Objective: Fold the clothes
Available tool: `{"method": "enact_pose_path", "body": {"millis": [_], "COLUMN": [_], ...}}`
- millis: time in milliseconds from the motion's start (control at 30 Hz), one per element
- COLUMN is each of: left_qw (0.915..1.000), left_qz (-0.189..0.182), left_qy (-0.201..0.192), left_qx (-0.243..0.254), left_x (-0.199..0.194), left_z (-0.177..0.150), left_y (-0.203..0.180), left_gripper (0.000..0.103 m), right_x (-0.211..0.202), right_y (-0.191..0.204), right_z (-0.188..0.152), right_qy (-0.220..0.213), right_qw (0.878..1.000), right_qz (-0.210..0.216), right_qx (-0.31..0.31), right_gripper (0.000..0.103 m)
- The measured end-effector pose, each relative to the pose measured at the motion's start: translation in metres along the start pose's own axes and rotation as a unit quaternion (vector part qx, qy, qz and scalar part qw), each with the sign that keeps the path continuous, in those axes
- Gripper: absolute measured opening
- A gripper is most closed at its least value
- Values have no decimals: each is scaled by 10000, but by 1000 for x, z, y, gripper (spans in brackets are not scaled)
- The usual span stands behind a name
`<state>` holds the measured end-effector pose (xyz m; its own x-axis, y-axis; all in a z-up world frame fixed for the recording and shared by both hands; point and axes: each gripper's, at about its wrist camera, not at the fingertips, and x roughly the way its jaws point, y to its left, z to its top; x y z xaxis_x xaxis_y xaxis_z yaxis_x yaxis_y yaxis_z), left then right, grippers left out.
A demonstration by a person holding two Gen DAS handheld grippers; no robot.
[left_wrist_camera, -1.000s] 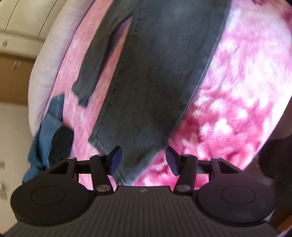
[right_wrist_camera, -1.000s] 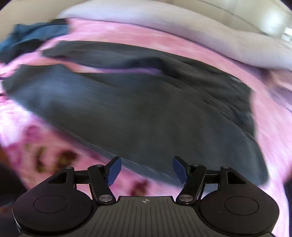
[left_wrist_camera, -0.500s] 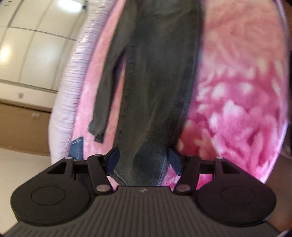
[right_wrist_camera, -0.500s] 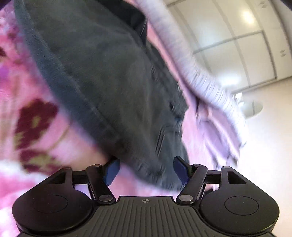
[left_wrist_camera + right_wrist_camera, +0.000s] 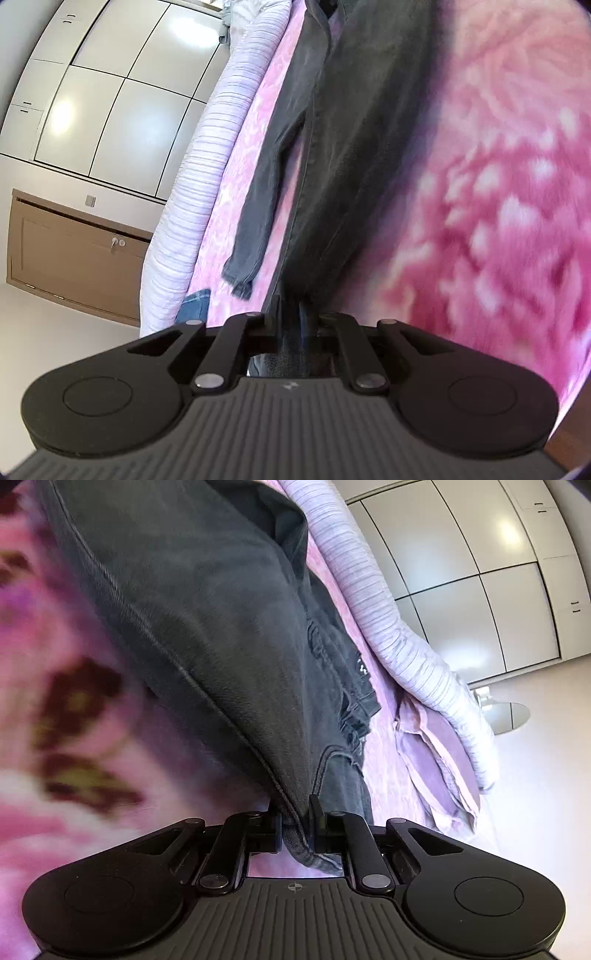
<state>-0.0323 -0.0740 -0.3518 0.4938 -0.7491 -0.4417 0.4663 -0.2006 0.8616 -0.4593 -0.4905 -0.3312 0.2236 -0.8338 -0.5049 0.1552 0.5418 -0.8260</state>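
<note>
A pair of dark grey jeans [image 5: 354,155] lies spread on a pink patterned blanket [image 5: 498,206]. In the left wrist view my left gripper [image 5: 295,325] is shut on the hem of the nearer leg; the other leg [image 5: 266,192] lies flat beside it. In the right wrist view my right gripper [image 5: 295,819] is shut on the near edge of the jeans [image 5: 207,627] at the waistband end, with cloth bunched between the jaws.
A lilac striped duvet [image 5: 207,177] runs along the far side of the bed, also in the right wrist view [image 5: 399,627]. Blue denim [image 5: 194,306] lies by the hem. A lilac pillowcase [image 5: 439,753] lies beyond the waistband. White wardrobe doors [image 5: 498,590] stand behind.
Both grippers were open above the jeans, then dropped low to the bed and closed on the cloth, the left on the leg hem and the right on the waist edge.
</note>
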Motion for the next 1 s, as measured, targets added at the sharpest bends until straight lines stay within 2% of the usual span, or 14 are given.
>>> {"method": "enact_pose_path", "body": {"millis": [200, 400, 500, 600, 767, 833, 867, 900, 967, 1000], "left_qw": [10000, 9999, 9997, 9981, 9965, 9957, 9953, 9949, 9956, 9960], "left_qz": [-58, -9, -29, 2, -53, -76, -87, -98, -94, -73], "left_qy": [12, 154, 146, 165, 268, 309, 330, 351, 444, 549], "left_qx": [-73, 64, 217, 594, 789, 867, 906, 944, 824, 703], "left_x": [-34, -61, -59, -55, -62, -64, -66, -67, -67, -68], "left_z": [-42, -84, -90, -93, -108, -113, -116, -119, -126, -131], "left_y": [26, 25, 14, 1, -21, -29, -34, -38, -36, -33], "left_gripper": [6, 6, 7, 7, 7, 7, 7, 7, 8, 10], "right_x": [-88, -173, -179, -178, -170, -172, -171, -171, -171, -173], "right_y": [20, 78, 96, 100, 107, 119, 123, 127, 136, 138], "right_z": [6, 2, -1, 2, 2, -2, -3, -3, -4, -5], "right_qy": [-40, -67, 9, 70, 184, 253, 298, 316, 363, 389], "right_qw": [10000, 9995, 9991, 9993, 9991, 9990, 9988, 9987, 9984, 9982], "right_qz": [47, 305, 408, 370, 387, 371, 396, 408, 444, 443], "right_qx": [-62, -11, 60, 63, -63, -59, -28, -15, 27, 113], "right_gripper": [10, 10, 10, 11, 12, 19, 29, 44, 60, 62]}}
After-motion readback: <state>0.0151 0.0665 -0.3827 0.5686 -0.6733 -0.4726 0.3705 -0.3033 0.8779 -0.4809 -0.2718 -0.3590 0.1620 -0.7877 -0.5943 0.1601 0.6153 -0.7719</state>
